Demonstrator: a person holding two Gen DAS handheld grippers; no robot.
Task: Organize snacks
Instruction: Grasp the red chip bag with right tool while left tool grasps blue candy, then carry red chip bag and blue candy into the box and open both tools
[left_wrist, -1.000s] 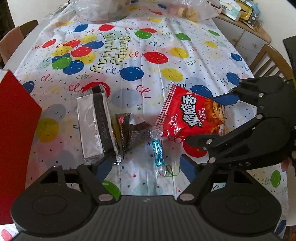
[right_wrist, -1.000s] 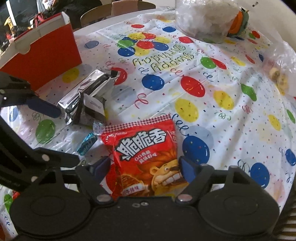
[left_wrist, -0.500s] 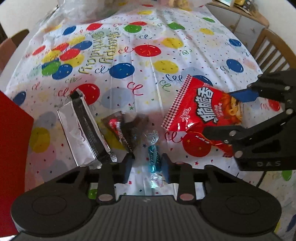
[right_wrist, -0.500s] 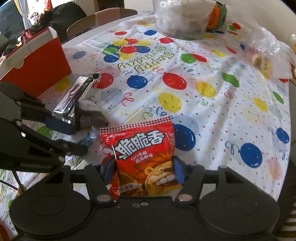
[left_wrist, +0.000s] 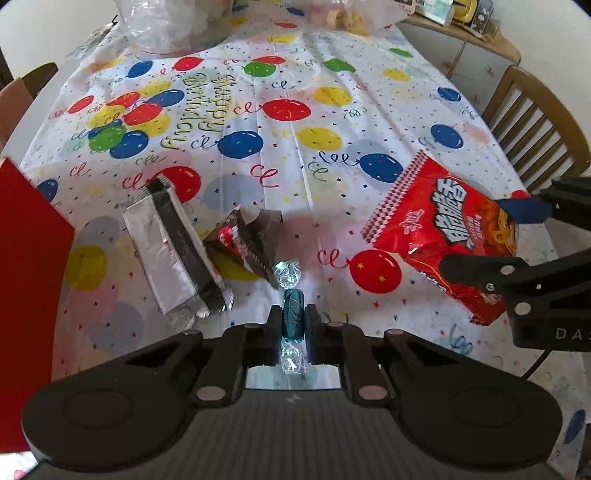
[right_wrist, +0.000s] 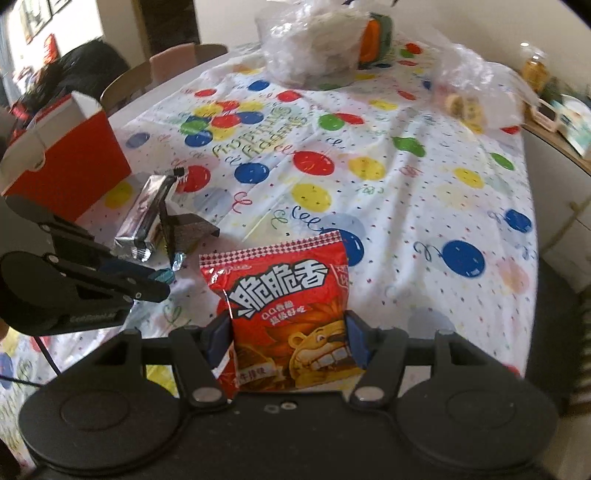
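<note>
My left gripper (left_wrist: 292, 325) is shut on a teal wrapped candy (left_wrist: 292, 314), lifted off the balloon tablecloth. My right gripper (right_wrist: 288, 336) is shut on a red snack bag (right_wrist: 291, 314) with a cartoon lion and holds it above the table; the bag also shows at the right of the left wrist view (left_wrist: 447, 229). A silver packet (left_wrist: 173, 254) and a small dark wrapper (left_wrist: 247, 240) lie on the cloth to the left of the candy. The left gripper with the candy shows in the right wrist view (right_wrist: 162, 277).
A red open box (right_wrist: 66, 162) stands at the left edge of the table; its wall shows in the left wrist view (left_wrist: 26, 277). Clear plastic bags (right_wrist: 314, 40) sit at the far end. Wooden chairs (left_wrist: 535, 110) stand around the table.
My left gripper closed on the teal candy and lifted it. My right gripper closed on the red snack bag and raised it off the table.
</note>
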